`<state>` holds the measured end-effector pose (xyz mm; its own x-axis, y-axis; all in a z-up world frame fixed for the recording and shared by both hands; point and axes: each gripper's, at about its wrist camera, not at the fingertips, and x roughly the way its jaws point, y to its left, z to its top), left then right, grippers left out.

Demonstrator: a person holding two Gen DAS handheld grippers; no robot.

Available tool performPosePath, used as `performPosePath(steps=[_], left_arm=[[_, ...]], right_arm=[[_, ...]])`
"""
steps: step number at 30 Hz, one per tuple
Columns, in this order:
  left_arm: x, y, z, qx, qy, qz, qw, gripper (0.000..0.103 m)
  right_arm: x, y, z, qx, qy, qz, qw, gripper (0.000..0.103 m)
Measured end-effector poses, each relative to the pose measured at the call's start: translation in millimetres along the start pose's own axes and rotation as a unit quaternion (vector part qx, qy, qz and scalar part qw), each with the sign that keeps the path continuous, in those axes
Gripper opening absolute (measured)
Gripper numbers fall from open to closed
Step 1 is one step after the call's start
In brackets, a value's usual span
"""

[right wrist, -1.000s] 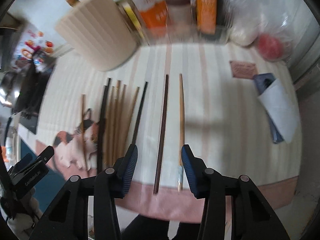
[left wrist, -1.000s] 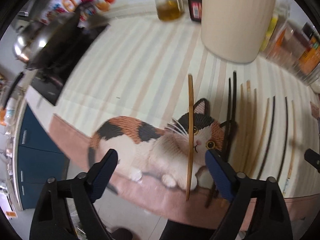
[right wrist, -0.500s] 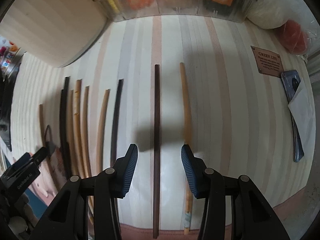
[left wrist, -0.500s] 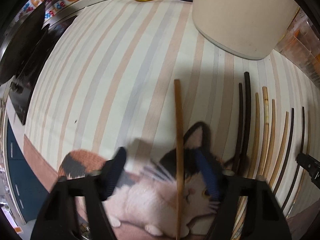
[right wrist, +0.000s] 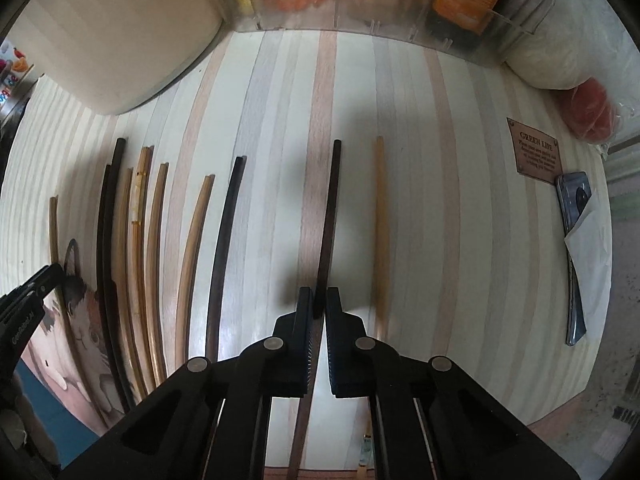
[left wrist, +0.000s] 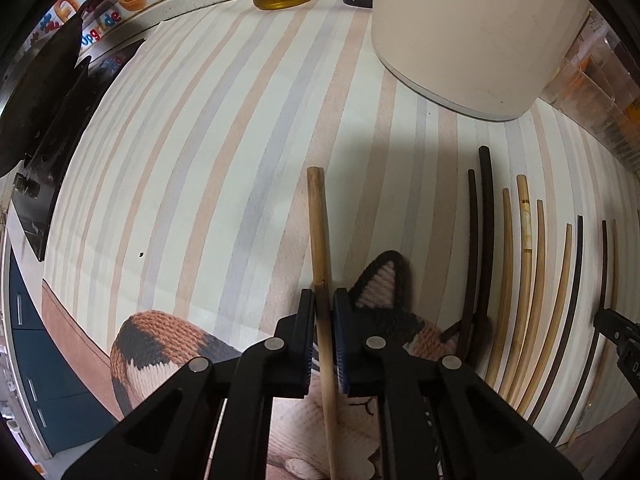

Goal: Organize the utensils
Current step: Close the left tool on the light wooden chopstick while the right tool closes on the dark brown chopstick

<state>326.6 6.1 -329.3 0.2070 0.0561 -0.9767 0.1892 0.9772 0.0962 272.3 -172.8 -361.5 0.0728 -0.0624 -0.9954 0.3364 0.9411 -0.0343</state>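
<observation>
My left gripper point(left wrist: 324, 300) pinches the light bamboo chopstick point(left wrist: 318, 236) lying left of the row on the striped mat point(left wrist: 200, 160); my right gripper point(right wrist: 319, 300) clamps the dark chopstick point(right wrist: 330, 216) further right. This looks like the pickup step: next, lift both level toward the cream holder point(left wrist: 472, 36)

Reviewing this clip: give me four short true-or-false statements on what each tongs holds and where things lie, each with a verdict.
1. The left tongs grip a light bamboo chopstick. True.
2. The right tongs are wide open. False: they are closed on a dark chopstick.
3. A light chopstick lies just right of that dark one. True.
4. The cream canister lies on its side. False: it stands upright on the striped mat.
</observation>
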Motion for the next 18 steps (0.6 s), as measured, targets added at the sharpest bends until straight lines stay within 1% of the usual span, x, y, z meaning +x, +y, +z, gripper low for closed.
performPosePath(steps=[7,12,16,18], left_arm=[[-2,-6,-8,0.001,-0.002,0.003,1.0,0.006],[-3,-7,-12,0.002,-0.001,0.002,1.0,0.005],[-7,-10,-23,0.005,0.004,0.002,1.0,0.005],[-10,-12,-35,0.009,0.011,0.0,0.9999,0.005]], right_arm=[[-4,11,-10,-0.012,0.004,-0.004,1.0,0.006],[-5,11,-13,-0.018,0.005,-0.005,1.0,0.006],[-7,17,-17,-0.022,0.007,-0.005,1.0,0.006],[-5,9,-12,-0.026,0.013,-0.003,1.0,0.006]])
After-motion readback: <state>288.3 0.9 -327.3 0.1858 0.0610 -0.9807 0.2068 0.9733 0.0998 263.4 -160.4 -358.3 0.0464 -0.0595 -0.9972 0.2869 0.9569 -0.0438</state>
